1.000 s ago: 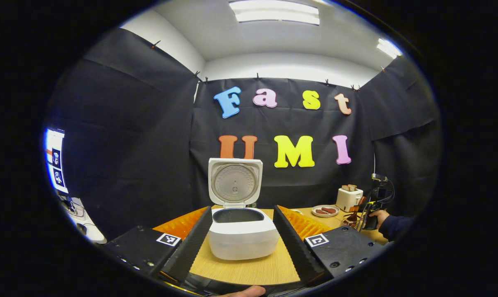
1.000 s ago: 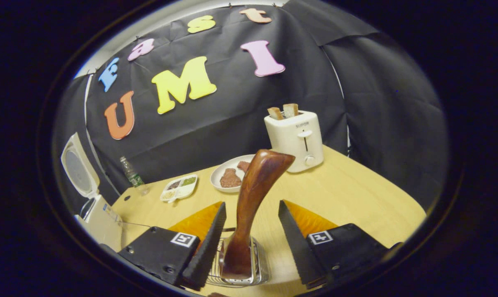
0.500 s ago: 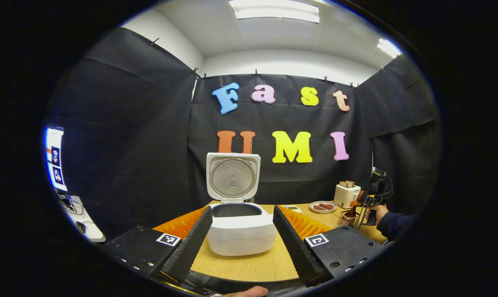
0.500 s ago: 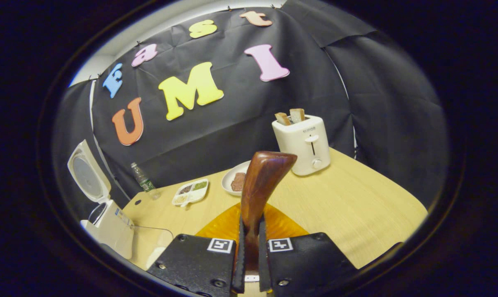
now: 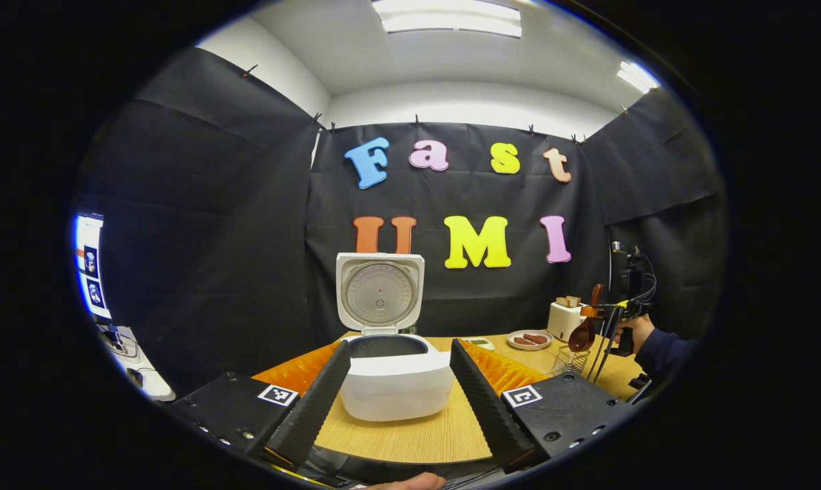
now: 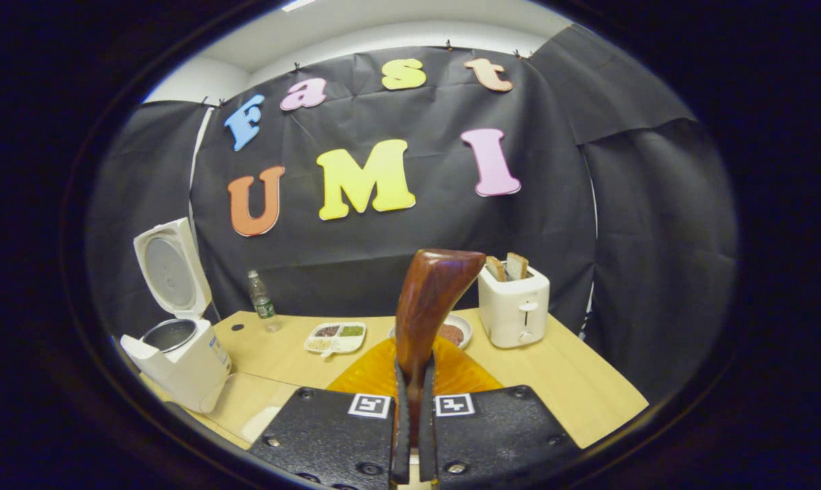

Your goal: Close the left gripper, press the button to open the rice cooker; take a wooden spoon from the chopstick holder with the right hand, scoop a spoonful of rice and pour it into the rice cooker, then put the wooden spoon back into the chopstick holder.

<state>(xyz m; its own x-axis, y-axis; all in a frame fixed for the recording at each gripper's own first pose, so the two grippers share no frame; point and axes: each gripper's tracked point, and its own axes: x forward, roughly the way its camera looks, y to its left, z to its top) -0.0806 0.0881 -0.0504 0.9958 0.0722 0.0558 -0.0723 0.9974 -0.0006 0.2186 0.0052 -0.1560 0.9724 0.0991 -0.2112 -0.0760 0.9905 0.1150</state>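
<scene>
- Your right gripper (image 6: 411, 435) is clamped on the wooden spoon (image 6: 427, 309); both fingers press its handle, which rises straight ahead from between them.
- In the left gripper view, the spoon hangs clear above the chopstick holder (image 5: 569, 360).
- Your left gripper (image 5: 398, 391) has its fingers spread wide apart, gripping nothing.
- The rice cooker (image 5: 391, 367) sits on the table (image 5: 410, 435) just ahead, framed between those fingers, lid up.
</scene>
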